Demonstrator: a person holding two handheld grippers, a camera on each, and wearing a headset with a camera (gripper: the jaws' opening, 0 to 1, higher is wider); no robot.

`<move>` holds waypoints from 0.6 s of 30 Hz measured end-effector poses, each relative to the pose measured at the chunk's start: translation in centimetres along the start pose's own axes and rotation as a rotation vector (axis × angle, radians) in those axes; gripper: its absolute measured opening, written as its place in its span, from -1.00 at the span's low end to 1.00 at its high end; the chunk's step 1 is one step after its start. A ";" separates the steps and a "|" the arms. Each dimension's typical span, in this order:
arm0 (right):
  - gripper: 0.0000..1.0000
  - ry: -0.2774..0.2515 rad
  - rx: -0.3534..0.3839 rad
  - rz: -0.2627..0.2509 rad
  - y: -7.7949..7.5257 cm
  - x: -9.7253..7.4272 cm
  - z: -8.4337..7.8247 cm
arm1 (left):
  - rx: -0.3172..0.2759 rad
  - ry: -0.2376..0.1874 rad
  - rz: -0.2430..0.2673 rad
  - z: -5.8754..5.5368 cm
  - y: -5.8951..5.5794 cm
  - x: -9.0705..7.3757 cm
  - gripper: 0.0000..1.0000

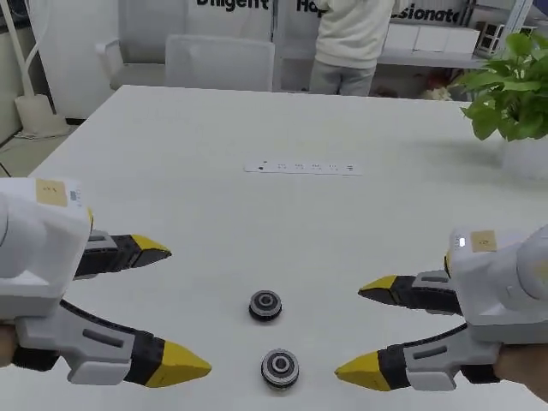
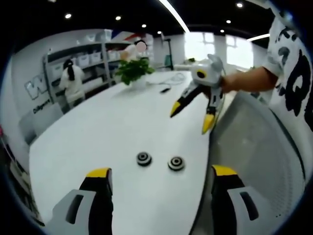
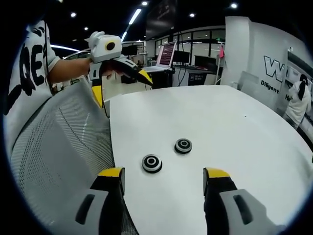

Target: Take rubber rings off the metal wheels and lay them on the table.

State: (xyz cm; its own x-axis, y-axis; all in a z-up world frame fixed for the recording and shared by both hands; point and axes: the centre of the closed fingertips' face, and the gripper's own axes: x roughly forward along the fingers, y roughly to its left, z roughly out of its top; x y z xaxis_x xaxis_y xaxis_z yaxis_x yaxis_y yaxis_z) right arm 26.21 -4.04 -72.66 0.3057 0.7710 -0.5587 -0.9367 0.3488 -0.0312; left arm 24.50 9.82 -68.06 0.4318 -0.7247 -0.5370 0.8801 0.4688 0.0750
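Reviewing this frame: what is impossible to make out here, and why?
- Far wheel and near wheel: too small in all views to tell rubber from metal.
- White strip, head view: markings blurred, unreadable.
- Left gripper and right gripper: rear parts cut off by head view's edges.

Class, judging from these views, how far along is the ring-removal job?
Done: nothing, no loose ring lies on the table. In hand: nothing; left tool and right tool hang open either side of the far wheel and near wheel. Left: both seem to wear their black rubber rings.
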 end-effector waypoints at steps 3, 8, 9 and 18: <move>0.21 0.001 0.002 0.001 -0.2 0.1 -0.2 | -0.014 -0.011 -0.014 0.2 0.2 0.3 0.65; 0.19 0.007 -0.003 0.007 -0.3 0.4 -0.5 | 0.002 0.001 -0.021 0.0 0.3 1.0 0.61; 0.19 0.010 -0.006 0.010 -0.3 0.5 -0.6 | 0.005 0.004 -0.024 0.0 0.3 1.1 0.61; 0.18 0.010 -0.006 0.028 -0.5 1.0 -0.7 | 0.030 0.022 -0.031 -0.4 0.5 2.0 0.63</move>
State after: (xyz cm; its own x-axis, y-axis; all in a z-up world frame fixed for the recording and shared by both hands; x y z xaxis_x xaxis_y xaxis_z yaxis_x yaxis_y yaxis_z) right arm 26.90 -3.80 -73.78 0.2779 0.7747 -0.5679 -0.9458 0.3241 -0.0207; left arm 25.70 8.79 -69.50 0.4002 -0.7270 -0.5579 0.8986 0.4308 0.0832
